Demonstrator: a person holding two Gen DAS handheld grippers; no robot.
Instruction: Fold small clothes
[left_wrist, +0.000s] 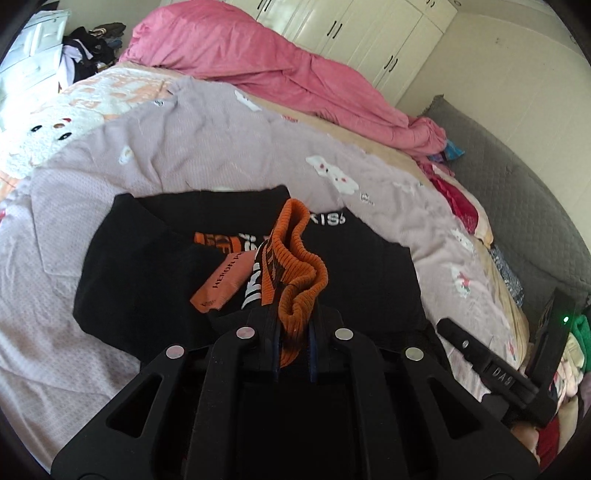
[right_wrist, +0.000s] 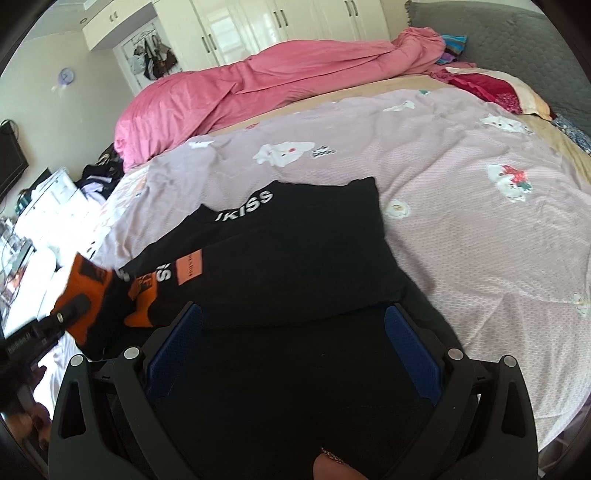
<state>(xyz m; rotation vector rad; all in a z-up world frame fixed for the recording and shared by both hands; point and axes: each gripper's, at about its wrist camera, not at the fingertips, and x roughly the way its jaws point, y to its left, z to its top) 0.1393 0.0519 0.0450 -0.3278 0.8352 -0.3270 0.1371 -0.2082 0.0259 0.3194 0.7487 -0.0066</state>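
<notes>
On the bed (right_wrist: 461, 221), black top (right_wrist: 295, 258) half folded. Left gripper (left_wrist: 293, 332) pinching the orange cuff (left_wrist: 299, 280), right gripper (right_wrist: 291, 350) spread wide over the hem. Soft, light, floppy stuff, probably best grabbed by ribbed cuff or hem edge.

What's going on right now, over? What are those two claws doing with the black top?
Left claw shut on orange cuff. Right claw open, black top beneath it. Top part-folded on lilac bedspread. Nothing in the way.
</notes>
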